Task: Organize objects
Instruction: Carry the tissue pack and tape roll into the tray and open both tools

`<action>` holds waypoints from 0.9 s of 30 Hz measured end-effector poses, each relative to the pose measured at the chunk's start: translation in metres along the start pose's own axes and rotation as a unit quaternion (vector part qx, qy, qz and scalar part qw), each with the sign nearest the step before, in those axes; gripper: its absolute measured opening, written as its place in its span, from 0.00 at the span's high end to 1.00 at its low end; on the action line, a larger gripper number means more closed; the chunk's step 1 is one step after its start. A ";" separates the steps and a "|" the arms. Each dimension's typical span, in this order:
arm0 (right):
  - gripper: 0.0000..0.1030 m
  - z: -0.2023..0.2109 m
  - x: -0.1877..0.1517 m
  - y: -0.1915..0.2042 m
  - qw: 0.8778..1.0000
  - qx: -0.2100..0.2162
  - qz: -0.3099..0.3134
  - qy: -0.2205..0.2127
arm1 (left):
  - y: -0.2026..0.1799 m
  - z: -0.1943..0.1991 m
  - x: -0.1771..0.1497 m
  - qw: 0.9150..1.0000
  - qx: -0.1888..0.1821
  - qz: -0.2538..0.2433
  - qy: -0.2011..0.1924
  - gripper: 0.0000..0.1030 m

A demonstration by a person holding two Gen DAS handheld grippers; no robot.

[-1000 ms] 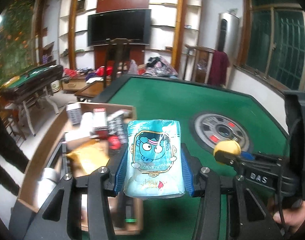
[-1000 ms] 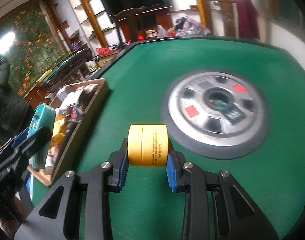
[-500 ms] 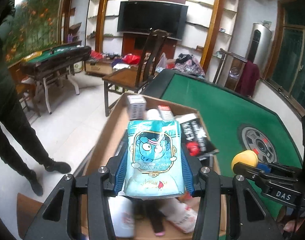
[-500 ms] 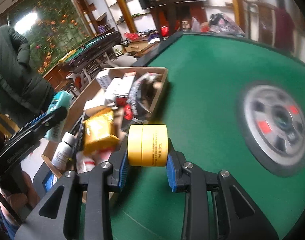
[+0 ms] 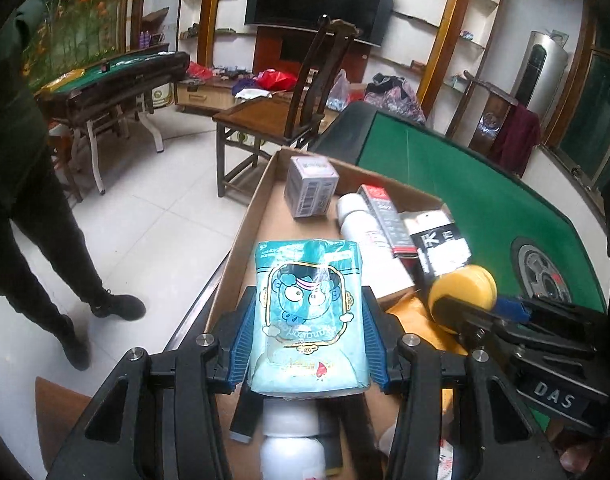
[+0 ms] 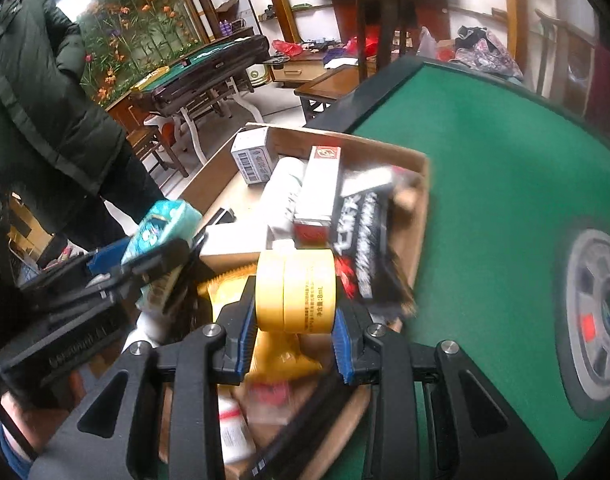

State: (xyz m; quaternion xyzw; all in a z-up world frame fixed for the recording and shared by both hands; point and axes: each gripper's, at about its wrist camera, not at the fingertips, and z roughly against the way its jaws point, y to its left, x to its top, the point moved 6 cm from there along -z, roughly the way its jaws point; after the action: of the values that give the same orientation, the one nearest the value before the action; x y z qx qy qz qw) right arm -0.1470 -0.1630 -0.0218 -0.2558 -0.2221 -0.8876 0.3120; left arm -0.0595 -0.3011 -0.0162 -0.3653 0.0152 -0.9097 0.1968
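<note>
A: Left gripper (image 5: 308,338)? What's between the jaws?

B: Light-blue tissue pack (image 5: 307,316), clamped on both sides by the blue pads, jaws partly closed on it. Pack sits upright over the cardboard box (image 5: 261,200), cartoon face print facing the camera.

A: Right gripper (image 6: 295,334)?

B: Narrow gap, squeezing a yellow round container (image 6: 296,290), two stacked discs with small black print on the rim. It hangs over the box's near half, above a yellow packet (image 6: 279,354).

A: Box contents?

B: Small grey carton (image 5: 311,188) at the far end, a white tube (image 5: 359,222), a red-and-white slim box (image 5: 387,220), a black-and-white pack (image 5: 441,246). Box sits at the left edge of the green table (image 5: 445,168).

A: Anything unclear?

B: Near end of the box is hidden behind both grippers, and in the right wrist view it's blurred; a white bottle (image 5: 293,454) under the tissue pack is cut off. Person's dark legs (image 5: 45,272) stand on the floor to the left.
</note>
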 end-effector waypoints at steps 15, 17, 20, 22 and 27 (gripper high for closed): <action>0.71 -0.034 0.005 -0.006 0.999 -0.027 0.000 0.021 | 0.009 -0.010 -0.002 1.000 0.025 -0.014 -0.001 0.58; 0.71 -0.033 0.005 -0.005 0.999 -0.028 0.004 0.022 | 0.010 -0.013 -0.003 1.000 0.024 -0.015 0.001 0.58; 0.71 -0.034 0.005 -0.003 0.999 -0.034 0.009 0.024 | 0.010 -0.014 -0.004 1.000 0.025 -0.016 0.001 0.58; 0.71 -0.033 0.005 -0.002 0.999 -0.034 0.010 0.025 | 0.009 -0.015 -0.004 1.000 0.026 -0.016 0.003 0.58; 0.69 -0.034 0.003 0.001 0.999 -0.033 0.013 0.033 | 0.008 -0.013 -0.006 1.000 0.024 -0.013 0.001 0.57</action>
State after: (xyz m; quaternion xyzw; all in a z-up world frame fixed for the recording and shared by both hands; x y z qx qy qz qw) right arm -0.1588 -0.1843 -0.0461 -0.2393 -0.1787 -0.8984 0.3221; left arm -0.0616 -0.3081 -0.0308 -0.3598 -0.0114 -0.9125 0.1942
